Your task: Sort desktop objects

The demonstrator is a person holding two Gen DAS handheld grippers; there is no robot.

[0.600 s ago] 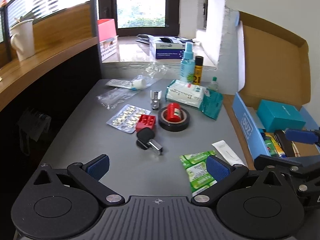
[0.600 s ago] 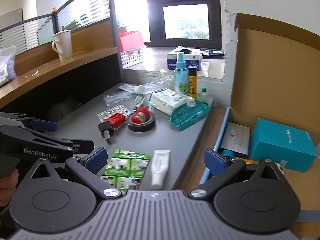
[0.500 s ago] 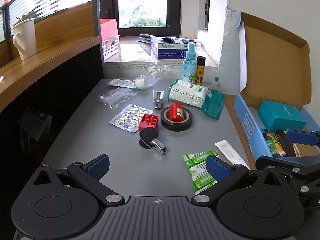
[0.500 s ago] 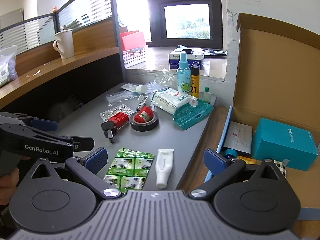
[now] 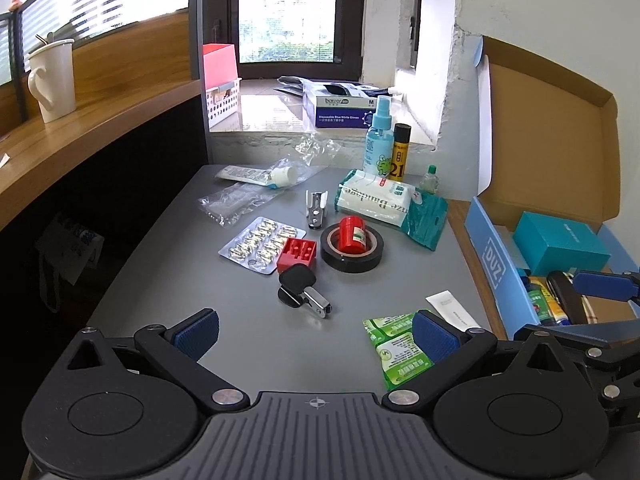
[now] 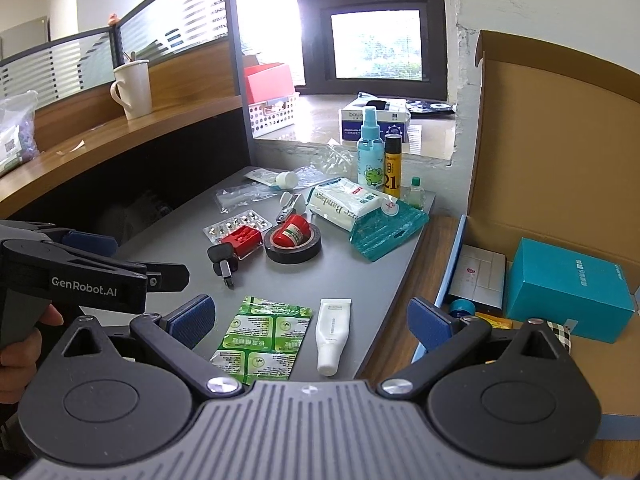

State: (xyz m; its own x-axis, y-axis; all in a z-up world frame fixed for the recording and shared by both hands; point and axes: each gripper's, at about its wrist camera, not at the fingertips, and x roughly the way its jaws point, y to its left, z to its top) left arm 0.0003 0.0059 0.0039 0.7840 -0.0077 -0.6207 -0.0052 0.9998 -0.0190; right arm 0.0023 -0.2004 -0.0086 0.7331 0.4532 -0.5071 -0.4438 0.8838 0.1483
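Across the middle of both views spreads a grey desk (image 5: 160, 280) under a window sill, its clutter of black tape roll (image 5: 352, 249), pill blister (image 5: 262, 243) and green sachets (image 6: 262, 336) bunched toward centre and right. Bare desk shows lower left; the cardboard box (image 6: 560, 140) abuts the right edge. Both the left gripper (image 5: 316, 334) and right gripper (image 6: 308, 320) hang spread and empty, apparently drawn back slightly since earlier.

Daylit from window (image 6: 376, 44), blown out to white. Glare on sill (image 5: 272, 108); soft sheen across desk (image 5: 168, 264). Dark under shelf at left. Strong fisheye bending at edges, black corners. Sharp throughout.
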